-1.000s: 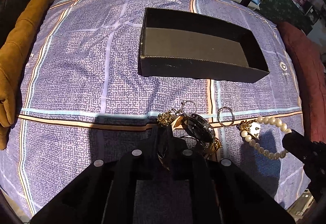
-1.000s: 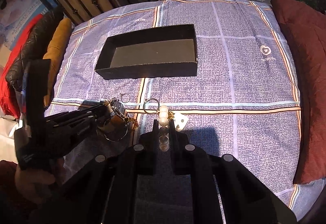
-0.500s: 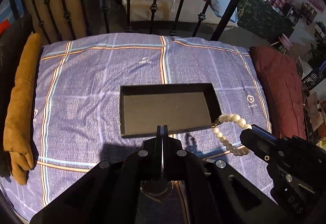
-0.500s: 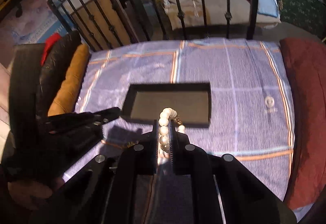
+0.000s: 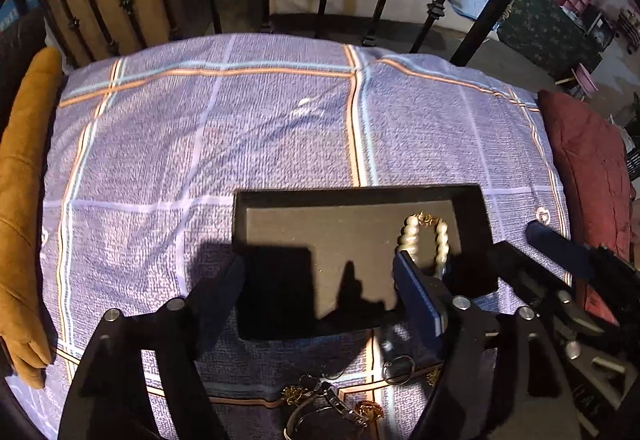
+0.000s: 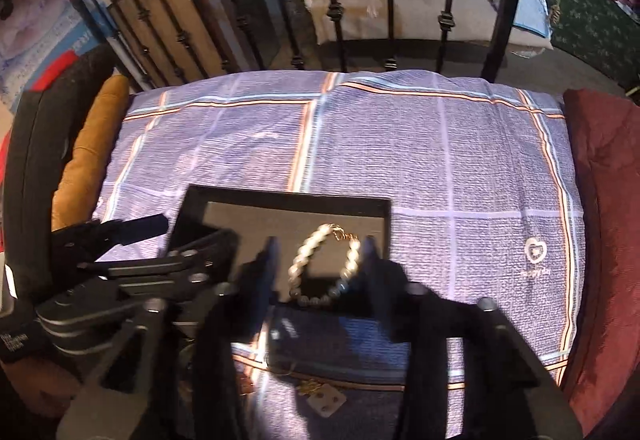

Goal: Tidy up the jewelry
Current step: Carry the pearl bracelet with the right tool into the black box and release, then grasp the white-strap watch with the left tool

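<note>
Pearl bracelet point(image 6: 325, 263) now dropped in black rect. tray point(image 6: 280, 195), L gripper point(image 5: 320, 284) & R gripper point(image 6: 320, 260) both apart

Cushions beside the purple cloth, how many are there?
2: a mustard cushion along the cloth's left edge, a red cushion along its right. Others may be hidden.

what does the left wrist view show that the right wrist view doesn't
Only the left wrist view shows the watch and the key ring lying on the cloth in front of the box. Only the right wrist view shows a small earring card on the cloth and the heart logo clearly. Both show the black box with the pearl bracelet inside, and both claws open, left claw and right claw.
</note>
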### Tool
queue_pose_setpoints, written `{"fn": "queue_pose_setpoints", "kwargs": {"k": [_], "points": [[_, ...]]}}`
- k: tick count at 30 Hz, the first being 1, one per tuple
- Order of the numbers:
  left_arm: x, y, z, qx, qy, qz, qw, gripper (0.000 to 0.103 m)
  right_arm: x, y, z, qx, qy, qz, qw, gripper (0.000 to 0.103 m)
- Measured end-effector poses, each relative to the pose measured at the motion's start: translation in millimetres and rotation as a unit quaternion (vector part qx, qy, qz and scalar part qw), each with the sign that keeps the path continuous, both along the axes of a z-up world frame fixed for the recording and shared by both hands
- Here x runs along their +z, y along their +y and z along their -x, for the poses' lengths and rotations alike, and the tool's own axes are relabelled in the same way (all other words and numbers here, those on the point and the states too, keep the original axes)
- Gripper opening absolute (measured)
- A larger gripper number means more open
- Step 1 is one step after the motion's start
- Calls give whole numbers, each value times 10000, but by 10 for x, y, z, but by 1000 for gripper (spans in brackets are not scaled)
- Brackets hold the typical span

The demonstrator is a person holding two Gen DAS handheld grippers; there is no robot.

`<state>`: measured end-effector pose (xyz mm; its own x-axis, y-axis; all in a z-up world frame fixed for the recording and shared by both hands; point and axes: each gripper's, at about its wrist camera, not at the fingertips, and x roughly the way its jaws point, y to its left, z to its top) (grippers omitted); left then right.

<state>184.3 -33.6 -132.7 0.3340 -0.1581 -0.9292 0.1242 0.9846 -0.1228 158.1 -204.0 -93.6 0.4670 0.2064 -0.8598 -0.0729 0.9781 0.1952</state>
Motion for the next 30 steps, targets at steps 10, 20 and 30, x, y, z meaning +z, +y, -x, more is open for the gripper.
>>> {"fn": "queue_pose_setpoints", "kwargs": {"k": [10, 20, 30], "points": [[-55, 332, 598, 163, 146, -69, 9997, 83, -126, -286, 557, -186, 332, 73, 9992, 50], [-395, 268, 1084, 42, 622, -189, 9979, 84, -493, -76, 1089, 33, 945, -106, 9955, 50], [-610, 255, 1037, 299, 692, -613, 9953, 65, -581, 52, 1060, 45, 818, 66, 9966, 50]]}}
